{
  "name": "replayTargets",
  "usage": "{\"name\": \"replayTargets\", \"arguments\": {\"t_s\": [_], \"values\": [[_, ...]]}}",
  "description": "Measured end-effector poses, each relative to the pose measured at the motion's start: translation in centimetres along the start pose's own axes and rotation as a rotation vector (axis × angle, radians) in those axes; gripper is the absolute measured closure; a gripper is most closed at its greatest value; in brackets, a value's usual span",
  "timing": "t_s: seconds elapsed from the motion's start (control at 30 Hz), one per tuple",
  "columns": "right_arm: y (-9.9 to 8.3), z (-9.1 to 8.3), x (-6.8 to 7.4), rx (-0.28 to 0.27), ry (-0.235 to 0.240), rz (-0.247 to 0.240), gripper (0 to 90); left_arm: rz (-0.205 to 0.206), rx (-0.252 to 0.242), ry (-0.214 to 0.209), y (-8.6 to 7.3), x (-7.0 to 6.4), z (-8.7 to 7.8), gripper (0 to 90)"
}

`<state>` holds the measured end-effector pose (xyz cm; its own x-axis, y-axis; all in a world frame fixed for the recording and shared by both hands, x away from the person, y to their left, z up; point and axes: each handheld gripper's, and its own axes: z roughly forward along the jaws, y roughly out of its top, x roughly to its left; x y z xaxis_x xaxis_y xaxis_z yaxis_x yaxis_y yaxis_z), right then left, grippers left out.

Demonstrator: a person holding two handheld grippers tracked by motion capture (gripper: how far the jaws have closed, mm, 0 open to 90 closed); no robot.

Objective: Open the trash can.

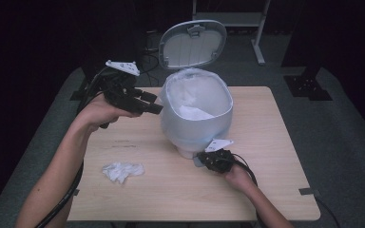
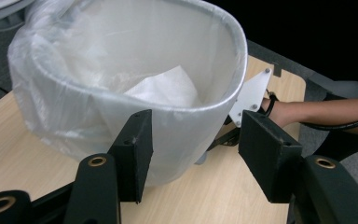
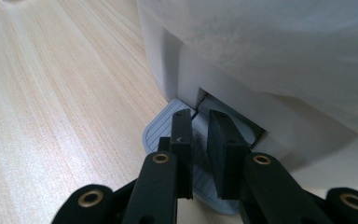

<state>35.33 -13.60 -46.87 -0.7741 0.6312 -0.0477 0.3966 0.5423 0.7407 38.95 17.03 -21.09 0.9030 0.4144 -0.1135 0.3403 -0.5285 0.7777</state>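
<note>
At table centre we press the bin's [image 1: 197, 114] pedal [image 3: 168, 135] with our nearly closed, empty right gripper [image 3: 199, 140], left gripper [image 2: 193, 149] open, empty beside the rim; slipping off the pedal would likely drop the lid [image 1: 192, 43].

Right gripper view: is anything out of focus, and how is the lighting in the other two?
Right gripper view: bin wall soft, fingers and pedal sharper. High view: table lit, surroundings nearly black. Left gripper view: liner hazy but readable, no harsh glare.

No text, label or number is legible — none anywhere.
</note>
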Motion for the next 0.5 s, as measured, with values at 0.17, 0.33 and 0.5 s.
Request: {"name": "replayTargets", "arguments": {"t_s": [0.17, 0.33, 0.5], "values": [[0.0, 0.0, 0.0, -0.001, 0.001, -0.001, 79.8, -0.014, -0.003, 0.000, -1.0, 0.2, -0.2, 42.0], [0.1, 0.0, 0.0, 0.003, 0.002, -0.002, 79.7, -0.024, -0.007, 0.001, -2.2, 0.4, -0.2, 38.6], [0.1, 0.0, 0.0, 0.009, 0.003, -0.008, 79.7, -0.036, -0.002, -0.002, -3.6, 0.5, -0.2, 37.4]]}}
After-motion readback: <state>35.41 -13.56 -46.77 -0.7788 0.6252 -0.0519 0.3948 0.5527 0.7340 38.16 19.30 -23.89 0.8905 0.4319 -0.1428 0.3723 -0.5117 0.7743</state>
